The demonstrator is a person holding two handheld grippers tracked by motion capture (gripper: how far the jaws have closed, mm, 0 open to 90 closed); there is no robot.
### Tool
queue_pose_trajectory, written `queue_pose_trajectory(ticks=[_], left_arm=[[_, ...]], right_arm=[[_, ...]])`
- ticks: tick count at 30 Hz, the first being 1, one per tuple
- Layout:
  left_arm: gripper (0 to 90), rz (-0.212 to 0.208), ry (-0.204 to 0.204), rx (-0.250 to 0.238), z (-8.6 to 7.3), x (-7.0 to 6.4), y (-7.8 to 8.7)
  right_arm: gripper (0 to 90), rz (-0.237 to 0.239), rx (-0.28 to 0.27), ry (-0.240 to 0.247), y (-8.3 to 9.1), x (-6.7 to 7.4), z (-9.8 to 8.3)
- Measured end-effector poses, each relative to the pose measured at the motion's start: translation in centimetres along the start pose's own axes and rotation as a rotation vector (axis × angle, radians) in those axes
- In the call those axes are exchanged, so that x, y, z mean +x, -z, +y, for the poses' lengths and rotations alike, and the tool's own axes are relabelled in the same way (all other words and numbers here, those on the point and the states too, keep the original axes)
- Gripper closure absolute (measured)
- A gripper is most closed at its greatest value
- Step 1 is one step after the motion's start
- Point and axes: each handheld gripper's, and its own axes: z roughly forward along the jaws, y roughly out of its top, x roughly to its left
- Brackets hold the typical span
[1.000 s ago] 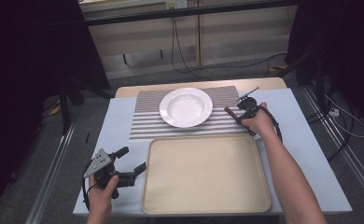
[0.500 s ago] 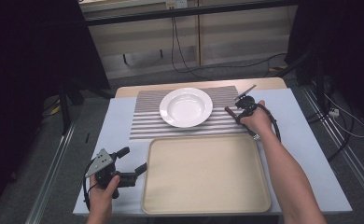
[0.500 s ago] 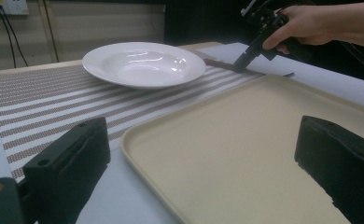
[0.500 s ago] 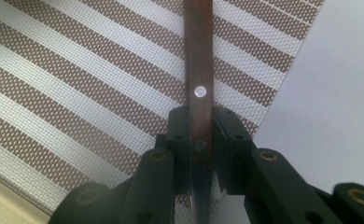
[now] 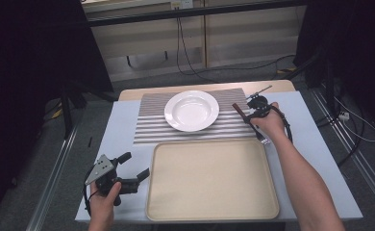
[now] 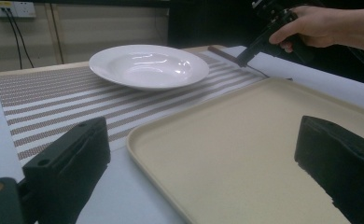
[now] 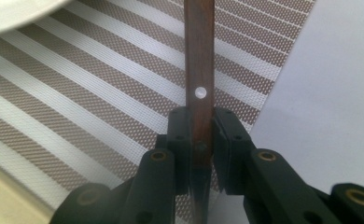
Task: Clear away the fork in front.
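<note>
My right gripper [image 7: 199, 126] is shut on the brown wooden handle [image 7: 199, 46] of a piece of cutlery with a pale rivet. The handle points out over the striped placemat [image 7: 77, 93]. From above, that gripper [image 5: 247, 115] sits at the mat's right edge, just right of the white plate [image 5: 191, 110], with the handle [image 5: 237, 109] sticking toward the plate. My left gripper [image 5: 130, 169] rests at the front left of the table, open with nothing between its jaws. In its own view, this left gripper [image 6: 203, 163] looks across the beige tray [image 6: 264, 154] toward the plate [image 6: 147, 65].
The empty beige tray [image 5: 212, 178] lies in front of the placemat [image 5: 152, 127] on the pale blue table [image 5: 310, 144]. A cable trails from the right gripper over the table's right side. Dark floor and rails surround the table.
</note>
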Motion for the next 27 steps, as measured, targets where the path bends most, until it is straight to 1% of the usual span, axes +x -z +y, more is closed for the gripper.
queue_pose_trajectory(ticks=[4,6,7,10,11,12,14,15,16,17,20,23,24,25,26,27], left_arm=[[3.5,0.0,-0.007,0.0,0.0,0.0,0.0],[3.5,-0.002,0.0,-0.001,0.0,0.0,0.0],[3.5,-0.002,-0.001,-0.001,0.0,-0.1,0.0],[3.5,-0.005,-0.01,0.008,0.0,-0.1,-0.1],[3.5,-0.004,-0.009,0.008,0.0,-0.1,-0.1],[3.5,-0.005,-0.007,0.008,0.0,-0.1,-0.1],[3.5,-0.005,-0.011,0.01,0.0,-0.1,-0.1],[3.5,-0.005,-0.009,0.01,0.0,-0.1,-0.1],[3.5,-0.005,-0.011,0.011,0.0,-0.1,-0.1],[3.5,-0.003,-0.008,0.008,0.0,-0.1,-0.1],[3.5,-0.002,-0.008,0.008,0.0,-0.1,-0.1],[3.5,-0.004,-0.01,0.01,0.0,-0.2,-0.1],[3.5,-0.006,-0.005,0.006,0.0,-0.2,-0.2],[3.5,-0.006,-0.005,0.006,0.0,-0.2,-0.2],[3.5,-0.004,-0.006,0.006,0.0,-0.2,-0.2],[3.5,-0.004,-0.005,0.007,0.0,-0.2,-0.2]], right_arm=[[77.9,0.016,-0.059,-0.014,1.0,-0.5,-0.2],[77.9,0.013,-0.087,-0.015,1.6,-0.7,-0.3],[77.9,0.02,-0.099,-0.021,1.8,-0.8,-0.3],[77.9,0.031,-0.147,-0.023,2.5,-0.8,-0.5],[77.9,0.028,-0.16,-0.021,2.7,-0.8,-0.5],[77.9,0.034,-0.163,-0.023,2.9,-0.8,-0.6],[77.9,0.046,-0.201,-0.033,3.3,-0.9,-0.7],[77.9,0.048,-0.207,-0.029,3.4,-0.9,-0.8],[77.9,0.038,-0.225,-0.021,3.6,-0.8,-0.9],[77.9,0.042,-0.229,-0.016,3.7,-0.7,-0.9],[77.8,0.056,-0.268,-0.019,4.0,-0.4,-1.2],[77.9,0.046,-0.313,-0.011,4.5,-0.2,-1.5],[77.8,0.046,-0.339,-0.014,4.7,-0.1,-1.7],[77.8,0.048,-0.353,-0.013,4.9,-0.1,-1.8],[77.8,0.04,-0.375,-0.007,5.2,0.0,-2.0],[77.8,0.045,-0.389,-0.009,5.4,0.0,-2.1]])
